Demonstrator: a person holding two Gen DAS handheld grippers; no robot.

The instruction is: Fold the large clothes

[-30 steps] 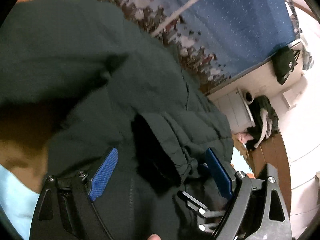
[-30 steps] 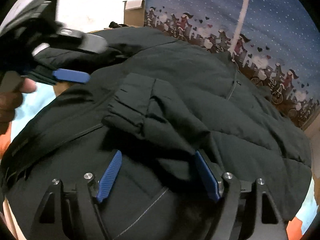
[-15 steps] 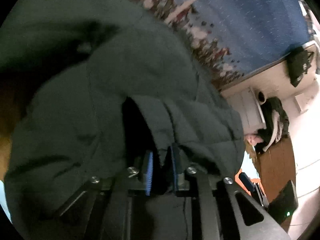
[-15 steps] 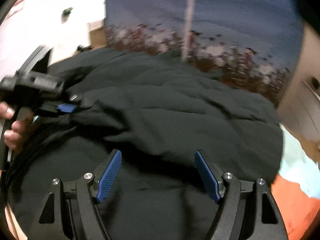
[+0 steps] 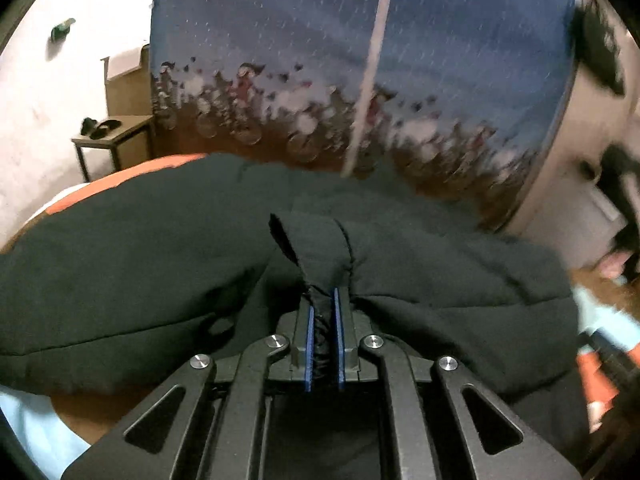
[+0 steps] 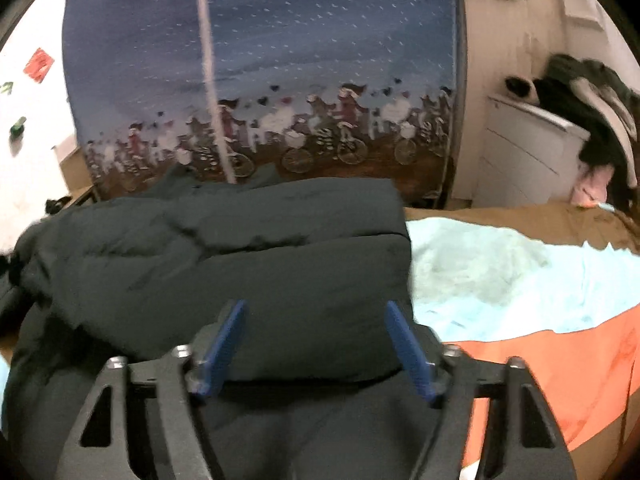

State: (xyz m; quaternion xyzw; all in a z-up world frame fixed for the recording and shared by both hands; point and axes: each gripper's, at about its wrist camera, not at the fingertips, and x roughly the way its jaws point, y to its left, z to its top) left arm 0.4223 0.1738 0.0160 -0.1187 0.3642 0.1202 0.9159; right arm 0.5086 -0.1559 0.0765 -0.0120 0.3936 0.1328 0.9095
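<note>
Dark green puffy jacket [image 5: 420,276] is seen bunched across mid-frame on the bed [image 6: 520,276], long axis left-right. Left gripper [image 5: 322,308] is clamped on its cuff; right gripper [image 6: 316,332], just narrowed, straddles a fold unpressed.

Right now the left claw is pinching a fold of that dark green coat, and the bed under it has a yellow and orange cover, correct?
Not quite: the cover is pale blue and orange, not yellow, as the right wrist view shows. The left claw does pinch a fold of the dark green coat.
</note>
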